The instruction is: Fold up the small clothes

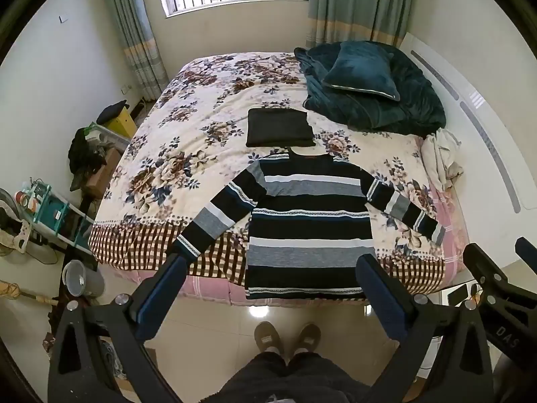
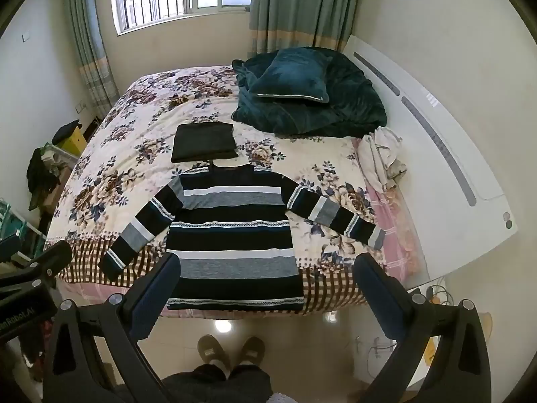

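Observation:
A striped sweater (image 1: pixel 307 225) in black, grey, white and teal lies flat on the bed, sleeves spread out, hem at the near edge. It also shows in the right wrist view (image 2: pixel 231 235). A folded black garment (image 1: pixel 278 127) lies just beyond its collar, seen too in the right wrist view (image 2: pixel 203 142). My left gripper (image 1: pixel 272 265) is open and empty, held above the floor in front of the bed. My right gripper (image 2: pixel 266 265) is open and empty, beside the left one. Neither touches the sweater.
The floral bedspread (image 1: pixel 188 154) covers the bed. A dark teal blanket and pillow (image 1: pixel 365 77) lie at the far right. Crumpled pale clothes (image 1: pixel 439 158) lie by the white headboard (image 1: pixel 486 127). Shelves, a bucket (image 1: pixel 80 277) and clutter stand left. The person's slippered feet (image 1: pixel 285 337) are below.

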Action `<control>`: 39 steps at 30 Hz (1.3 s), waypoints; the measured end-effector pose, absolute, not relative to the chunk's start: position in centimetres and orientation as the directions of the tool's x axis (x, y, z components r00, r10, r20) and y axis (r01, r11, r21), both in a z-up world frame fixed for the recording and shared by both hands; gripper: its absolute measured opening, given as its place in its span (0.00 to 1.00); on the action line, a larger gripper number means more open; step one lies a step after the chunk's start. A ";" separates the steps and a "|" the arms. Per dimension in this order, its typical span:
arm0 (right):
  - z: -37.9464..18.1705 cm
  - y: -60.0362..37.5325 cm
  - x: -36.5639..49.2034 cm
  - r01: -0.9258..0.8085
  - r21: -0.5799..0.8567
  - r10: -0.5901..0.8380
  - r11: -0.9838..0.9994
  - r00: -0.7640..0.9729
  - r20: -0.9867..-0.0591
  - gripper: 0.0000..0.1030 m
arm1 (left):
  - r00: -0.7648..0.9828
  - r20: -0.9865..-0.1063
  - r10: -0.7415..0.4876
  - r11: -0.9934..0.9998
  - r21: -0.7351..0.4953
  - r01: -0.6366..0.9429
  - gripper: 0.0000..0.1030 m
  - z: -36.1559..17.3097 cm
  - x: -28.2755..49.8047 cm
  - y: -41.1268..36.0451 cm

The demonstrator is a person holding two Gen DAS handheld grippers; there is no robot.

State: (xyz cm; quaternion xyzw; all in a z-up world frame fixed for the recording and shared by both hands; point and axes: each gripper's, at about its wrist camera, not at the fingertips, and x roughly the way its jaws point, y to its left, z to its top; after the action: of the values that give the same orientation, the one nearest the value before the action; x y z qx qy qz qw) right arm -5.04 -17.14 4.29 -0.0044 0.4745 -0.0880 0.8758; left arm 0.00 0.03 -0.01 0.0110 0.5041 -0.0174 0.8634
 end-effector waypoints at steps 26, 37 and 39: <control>5.0 -17.3 -4.7 0.138 -0.092 -0.152 0.986 0.532 -0.833 1.00 | 0.497 -0.868 -0.012 0.999 0.010 0.042 1.00 0.4 0.1 -0.4; 4.9 -17.1 -4.7 0.136 -0.090 -0.150 0.987 0.531 -0.834 1.00 | 0.501 -0.866 -0.011 0.999 0.011 0.040 1.00 1.2 0.0 -0.5; 4.9 -17.1 -4.8 0.135 -0.091 -0.150 0.987 0.532 -0.833 1.00 | 0.500 -0.866 -0.012 0.999 0.009 0.039 1.00 1.2 0.0 -0.4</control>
State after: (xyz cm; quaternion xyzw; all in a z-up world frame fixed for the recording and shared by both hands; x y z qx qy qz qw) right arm -4.80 -17.07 4.93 -0.0075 0.4767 -0.0815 0.8752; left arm -0.03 -0.42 1.18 0.0135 0.4998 -0.0149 0.8659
